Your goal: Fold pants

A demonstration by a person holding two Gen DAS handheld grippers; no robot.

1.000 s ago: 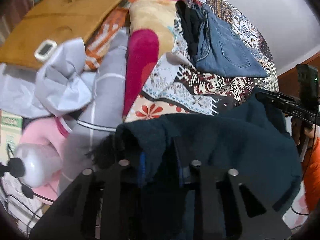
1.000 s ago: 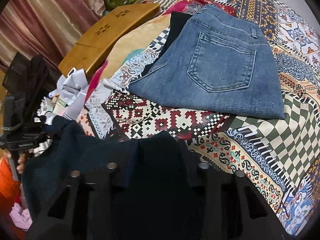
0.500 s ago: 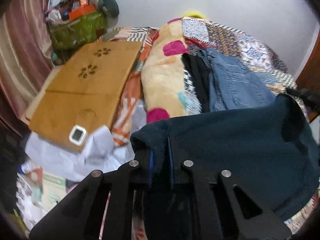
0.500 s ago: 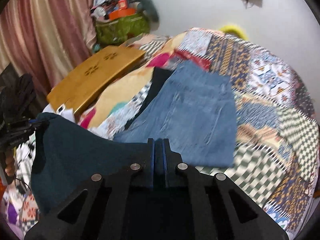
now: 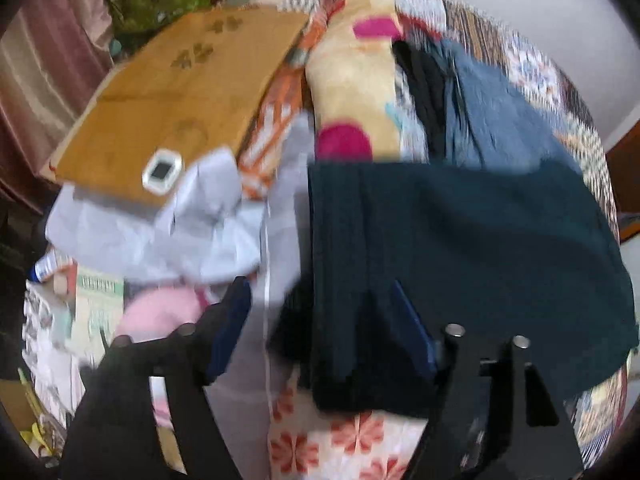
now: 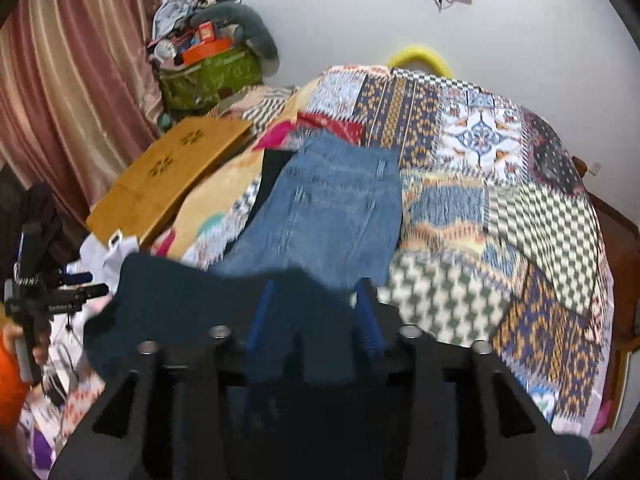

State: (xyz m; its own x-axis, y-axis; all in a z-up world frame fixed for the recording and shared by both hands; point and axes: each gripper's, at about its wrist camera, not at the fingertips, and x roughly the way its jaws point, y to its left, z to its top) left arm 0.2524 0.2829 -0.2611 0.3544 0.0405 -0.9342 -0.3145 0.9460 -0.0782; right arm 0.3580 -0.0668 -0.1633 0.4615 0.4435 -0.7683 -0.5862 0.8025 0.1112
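From the left wrist, the left gripper [image 5: 320, 316] has its jaws spread wide and opening; the dark teal pants [image 5: 460, 240] lie between and ahead of its fingers, free of the left pad; folded jeans [image 5: 492, 120] lie beyond. From the right wrist, the right gripper [image 6: 316, 312] is opening, pants [image 6: 192, 300] cloth between its blue pads, contact unclear; the patchwork bedspread [image 6: 480, 184] stretches ahead.
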